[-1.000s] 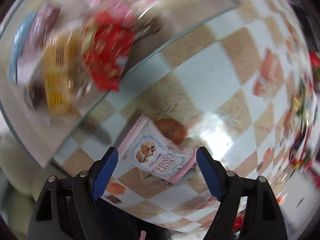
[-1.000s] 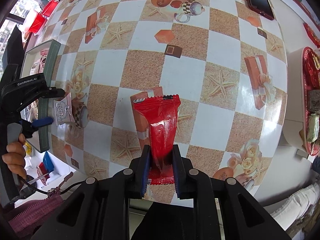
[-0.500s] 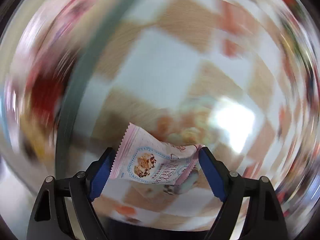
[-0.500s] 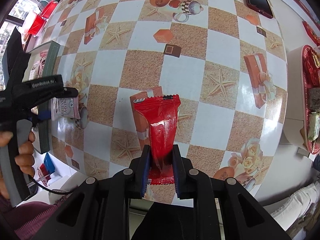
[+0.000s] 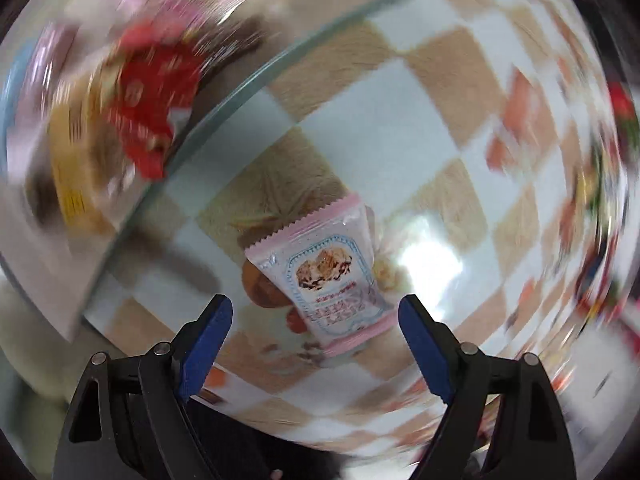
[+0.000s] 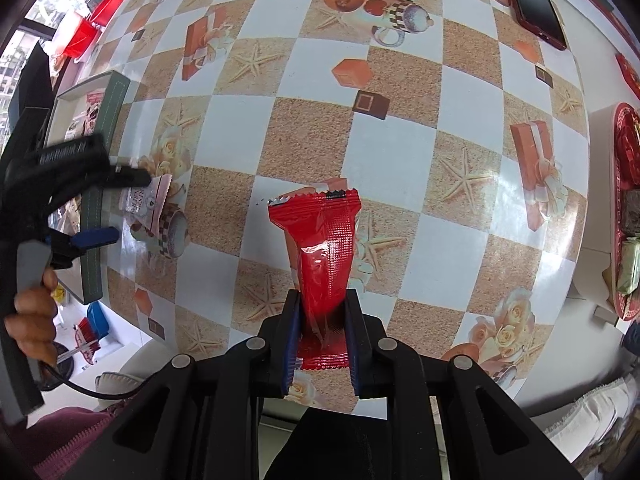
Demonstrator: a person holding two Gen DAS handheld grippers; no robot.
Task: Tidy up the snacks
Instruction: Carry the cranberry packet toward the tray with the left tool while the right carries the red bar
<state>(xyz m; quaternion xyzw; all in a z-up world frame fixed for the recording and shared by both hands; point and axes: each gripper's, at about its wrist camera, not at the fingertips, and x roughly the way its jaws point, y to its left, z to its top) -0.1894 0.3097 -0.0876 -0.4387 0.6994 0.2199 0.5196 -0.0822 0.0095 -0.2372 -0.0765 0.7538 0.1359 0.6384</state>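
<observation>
1. Left gripper (image 5: 316,340): jaws spread wide, nothing clamped. The pink cookie packet (image 5: 324,276) lies flat on the tablecloth between the blue pads, nearer the right pad, touching neither as far as the blurred frame shows. In the right wrist view the same packet (image 6: 144,200) sits just beside the grey-rimmed tray (image 6: 102,136) at the table's left edge.
2. Judgement: to take this packet well, centre the pads over its short sides, come down until they meet the cloth, then close; a flat, slippery wrapper will likely slide if pinched off-centre.
3. Tray holds several snacks already: a red wrapper (image 5: 148,92) and a yellow one (image 5: 74,168), detail lost to blur.
4. Right gripper (image 6: 320,336): jaws nearly together, clamped on the lower end of a red snack packet (image 6: 324,248), which stands tilted above the table. Judgement: keep the grip steady until a drop spot is free.
5. Surface: glossy checkered tablecloth (image 6: 400,152) printed with starfish and gift boxes; glare patch near the pink packet.
6. Room: a red phone (image 6: 538,8) at the far right; a red tray of wrapped sweets (image 6: 624,152) on the right edge.
</observation>
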